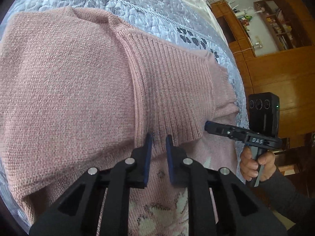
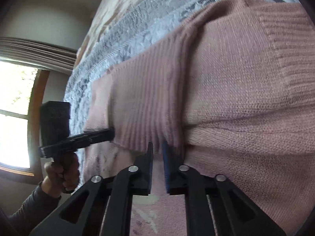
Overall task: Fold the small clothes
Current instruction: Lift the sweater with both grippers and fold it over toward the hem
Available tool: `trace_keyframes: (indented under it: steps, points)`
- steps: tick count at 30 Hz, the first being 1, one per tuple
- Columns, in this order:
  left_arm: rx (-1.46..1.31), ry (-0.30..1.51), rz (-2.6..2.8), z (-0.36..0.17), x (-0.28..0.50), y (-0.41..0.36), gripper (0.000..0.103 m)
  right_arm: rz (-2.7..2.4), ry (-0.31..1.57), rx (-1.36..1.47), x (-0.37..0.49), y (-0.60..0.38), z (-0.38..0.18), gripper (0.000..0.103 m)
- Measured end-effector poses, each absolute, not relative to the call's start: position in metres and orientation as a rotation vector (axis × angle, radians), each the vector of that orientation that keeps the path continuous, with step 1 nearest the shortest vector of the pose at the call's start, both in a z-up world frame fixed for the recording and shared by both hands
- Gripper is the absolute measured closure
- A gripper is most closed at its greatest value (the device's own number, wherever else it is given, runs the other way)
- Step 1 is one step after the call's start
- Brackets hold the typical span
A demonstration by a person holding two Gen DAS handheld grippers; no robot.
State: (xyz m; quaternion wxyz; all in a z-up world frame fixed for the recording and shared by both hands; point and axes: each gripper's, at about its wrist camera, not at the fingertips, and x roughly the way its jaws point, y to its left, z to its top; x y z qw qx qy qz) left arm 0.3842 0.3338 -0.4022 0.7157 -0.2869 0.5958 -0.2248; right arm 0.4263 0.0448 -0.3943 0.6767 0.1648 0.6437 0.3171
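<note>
Pink sweater (image 1: 65,82) flat on quilt (image 1: 137,9); ribbed hem toward both grippers; L gripper (image 1: 159,137) & R gripper (image 2: 156,144) each nipped onto hem edge, jaws nearly closed.

Window (image 2: 13,108) glare; rt view blurry.

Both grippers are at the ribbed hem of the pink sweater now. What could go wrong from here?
1. The left gripper and right gripper each show only a narrow gap at the ribbed hem; whether either holds knit is unclear, so a lift may slip.
2. They sit close together on the pink sweater, so the hem's outer parts could sag and fold crookedly.
3. The quilted bedspread beneath might get pinched too.
</note>
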Motion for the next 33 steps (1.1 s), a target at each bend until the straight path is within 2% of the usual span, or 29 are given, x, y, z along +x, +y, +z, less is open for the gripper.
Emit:
trace_keyframes:
  steps: [2, 3, 4, 6, 10, 12, 13, 21, 33]
  points:
    - [-0.622, 1.317, -0.468, -0.395, 0.376, 0.336, 0.078, 0.685, 1.445, 0.410, 0.427, 0.035, -0.393, 0.103]
    - [-0.613, 1.314, -0.443, -0.389, 0.368, 0.338, 0.065, 0.674, 1.437, 0.435, 0.425, 0.029, -0.388, 0.100]
    - [-0.598, 1.310, -0.404, -0.382, 0.359, 0.343, 0.047, 0.671, 1.426, 0.448, 0.422, 0.022, -0.380, 0.096]
    - [-0.607, 1.285, -0.350, -0.365, 0.333, 0.359, 0.037, 0.667, 1.416, 0.471, 0.407, 0.004, -0.363, 0.077]
    - [-0.697, 1.264, -0.285, -0.335, 0.259, 0.393, 0.025, 0.675, 1.447, 0.499, 0.356, -0.042, -0.340, 0.067]
    - [-0.722, 1.266, -0.269, -0.326, 0.218, 0.405, 0.023, 0.658, 1.478, 0.496, 0.322, -0.067, -0.334, 0.049]
    - [-0.733, 1.280, -0.265, -0.324, 0.198, 0.410, 0.023, 0.648, 1.498, 0.493, 0.306, -0.081, -0.334, 0.047]
    - [-0.776, 1.454, -0.259, -0.348, 0.081, 0.419, 0.023, 0.528, 1.663, 0.531, 0.200, -0.166, -0.355, 0.047]
    - [-0.839, 1.580, -0.297, -0.389, 0.054, 0.394, 0.023, 0.449, 1.756, 0.634, 0.156, -0.167, -0.401, 0.048]
